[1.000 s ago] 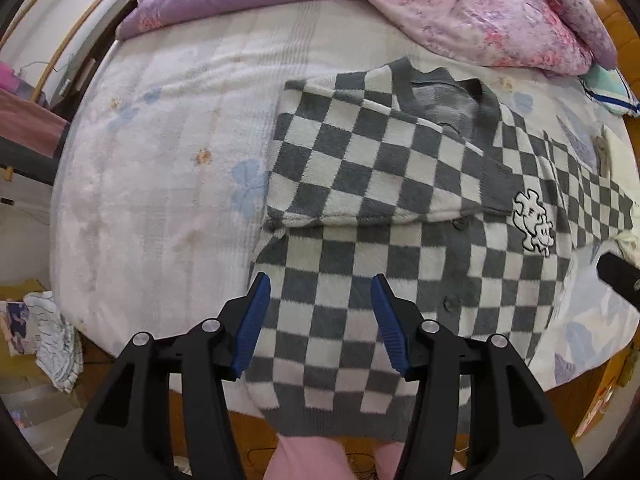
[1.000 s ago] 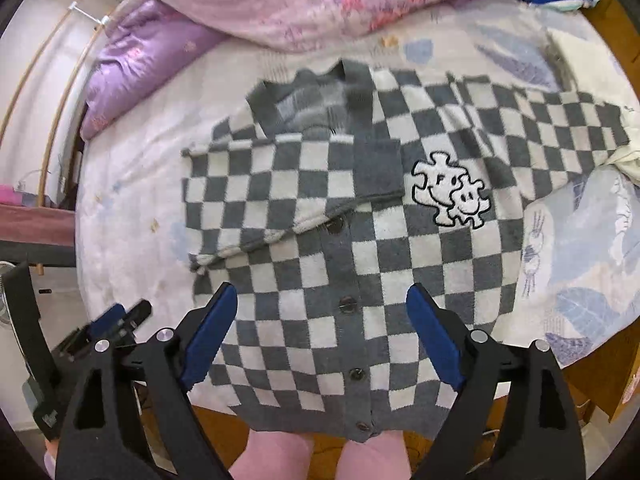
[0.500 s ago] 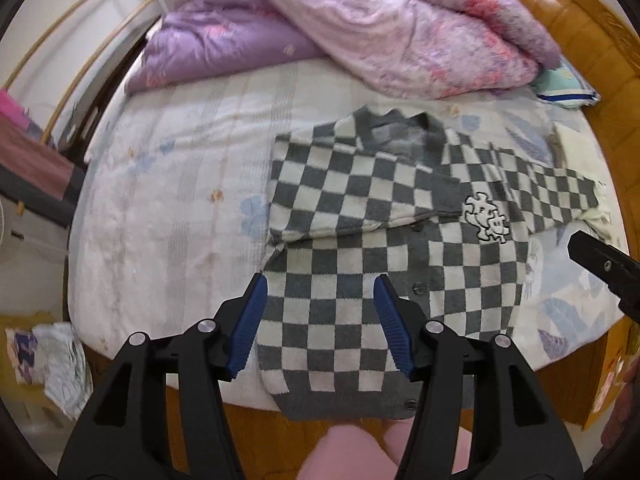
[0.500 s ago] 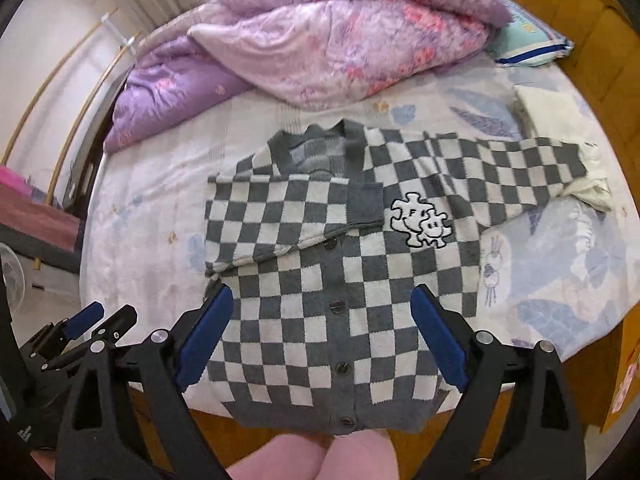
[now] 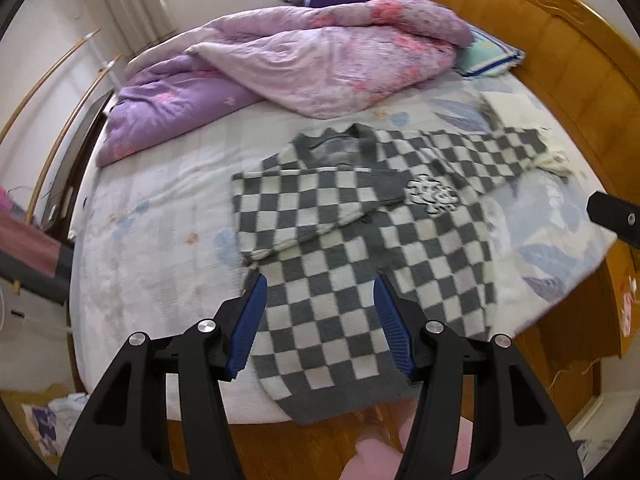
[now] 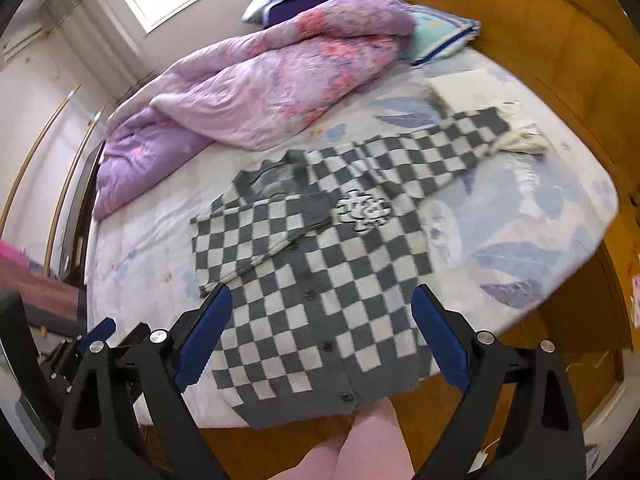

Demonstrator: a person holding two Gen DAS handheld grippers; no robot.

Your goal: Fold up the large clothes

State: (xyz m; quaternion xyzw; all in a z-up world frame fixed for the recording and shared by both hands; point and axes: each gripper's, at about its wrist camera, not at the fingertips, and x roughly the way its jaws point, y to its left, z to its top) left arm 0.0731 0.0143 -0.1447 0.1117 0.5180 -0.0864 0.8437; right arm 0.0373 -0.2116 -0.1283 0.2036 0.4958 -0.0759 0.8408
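A grey-and-white checked cardigan (image 5: pixel 360 240) (image 6: pixel 320 264) lies flat on the bed, buttoned, with its hem at the near edge. One sleeve is folded across the chest (image 5: pixel 312 200). The other sleeve (image 5: pixel 480 152) (image 6: pixel 440 140) stretches out to the right. A white cartoon patch (image 6: pixel 362 210) sits on the chest. My left gripper (image 5: pixel 318 292) hovers open above the lower left of the cardigan, holding nothing. My right gripper (image 6: pixel 322 296) hangs wide open above the hem, also holding nothing. The left gripper also shows at the lower left of the right wrist view (image 6: pixel 96 332).
A pink and purple quilt (image 5: pixel 320 52) is heaped at the far side of the bed. A wooden headboard (image 5: pixel 540 40) runs along the right, with a pillow (image 5: pixel 488 56) and a cream cloth (image 5: pixel 516 112) beside it. A person's legs in pink (image 6: pixel 372 440) stand at the near edge.
Both grippers have risen and drawn back from the cardigan, so more of the bed, quilt and headboard shows. The cardigan has not moved.
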